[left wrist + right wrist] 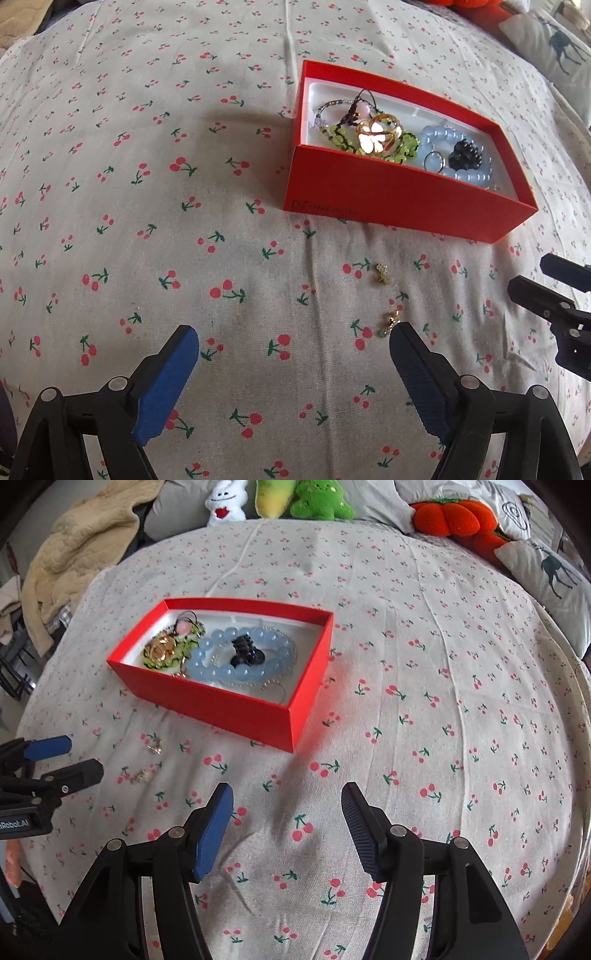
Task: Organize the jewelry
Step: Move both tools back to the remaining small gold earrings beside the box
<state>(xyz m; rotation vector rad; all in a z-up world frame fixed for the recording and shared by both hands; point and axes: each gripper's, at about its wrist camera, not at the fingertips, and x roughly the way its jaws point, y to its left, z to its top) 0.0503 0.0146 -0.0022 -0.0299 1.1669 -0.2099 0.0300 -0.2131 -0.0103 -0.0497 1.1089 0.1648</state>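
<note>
A red box [391, 199] sits open on the cherry-print cloth [147, 221], up toward one o'clock in the left wrist view. Its long axis runs from upper left down to lower right there; in the right wrist view it lies at about ten o'clock, again slanting from upper left to lower right. Inside, a blue bead bracelet [240, 657] circles a black clip [247, 653], with a gold flower piece [376, 134] and green beads [402, 147] crowded at the left end.

Two small gold earrings lie loose on the cloth outside the box. One earring [382, 274] rests just below the box's near wall, and the second earring [389, 321] lies closer, just beside the tip of the left claw's right-hand finger; I cannot tell if they touch.

The left claw [293, 339] hangs over the cloth with its fingers wide apart, holding nothing. The right claw [288, 797] is likewise spread and empty, well clear of the box. Stuffed toys [317, 500] line the far edge at twelve o'clock.
</note>
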